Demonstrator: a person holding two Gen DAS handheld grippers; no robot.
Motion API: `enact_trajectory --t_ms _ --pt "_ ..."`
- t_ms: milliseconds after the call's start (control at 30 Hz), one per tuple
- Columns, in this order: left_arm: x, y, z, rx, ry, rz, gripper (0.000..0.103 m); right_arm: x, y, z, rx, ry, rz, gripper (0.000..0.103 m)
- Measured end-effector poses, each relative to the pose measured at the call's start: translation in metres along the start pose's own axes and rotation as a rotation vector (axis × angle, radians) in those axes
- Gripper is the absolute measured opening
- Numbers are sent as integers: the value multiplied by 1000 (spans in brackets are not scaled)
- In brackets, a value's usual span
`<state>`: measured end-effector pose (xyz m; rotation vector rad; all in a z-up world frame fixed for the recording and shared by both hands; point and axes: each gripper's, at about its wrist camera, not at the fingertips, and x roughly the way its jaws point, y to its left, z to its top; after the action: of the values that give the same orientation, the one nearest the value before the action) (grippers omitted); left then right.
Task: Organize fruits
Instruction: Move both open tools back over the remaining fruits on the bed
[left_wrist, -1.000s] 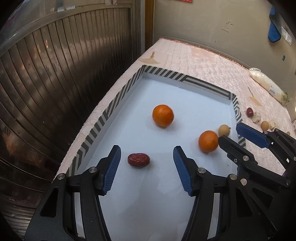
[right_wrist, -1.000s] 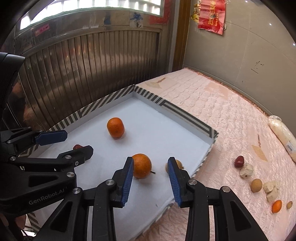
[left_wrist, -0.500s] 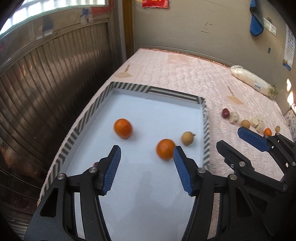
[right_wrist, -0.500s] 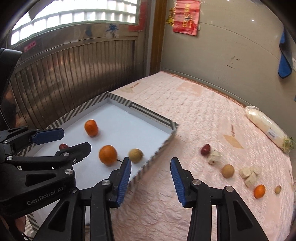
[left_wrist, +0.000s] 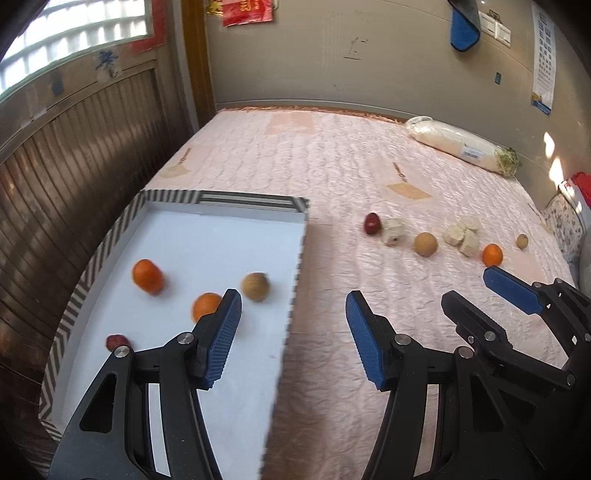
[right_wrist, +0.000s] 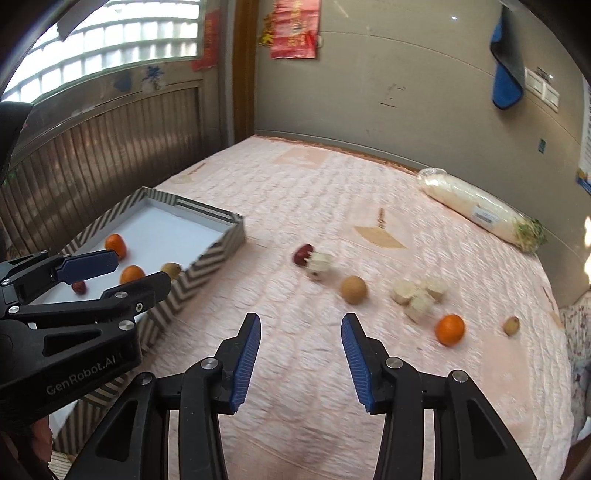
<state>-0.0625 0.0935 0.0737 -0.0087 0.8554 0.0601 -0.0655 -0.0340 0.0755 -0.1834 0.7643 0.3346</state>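
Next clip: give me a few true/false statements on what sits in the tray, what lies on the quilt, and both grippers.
1. The tray holds four fruits. True.
2. The right gripper grips an orange. False: it is open and holds nothing.
3. One orange lies on the quilt. True.
4. The left gripper is shut. False: its fingers are spread, nothing between them.
5. The red date on the quilt lies inside the tray. False: it lies outside, beside a white chunk.

Quilted pink cloth bedcover (right_wrist: 332, 206); smooth, matt, perhaps cardboard tray (right_wrist: 207, 258).
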Motion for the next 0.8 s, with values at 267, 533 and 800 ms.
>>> enact_trajectory --t_ms 267,533,800 --pt "6 -44 2 62 3 -30 59 -11 -48 -18 78 18 -55 44" --pt "10 -76 3 104 4 -43 59 -16 -84 -33 131 36 -102 45" --pt "19 -97 4 126 18 -48 59 -17 -111 -41 164 38 -125 45"
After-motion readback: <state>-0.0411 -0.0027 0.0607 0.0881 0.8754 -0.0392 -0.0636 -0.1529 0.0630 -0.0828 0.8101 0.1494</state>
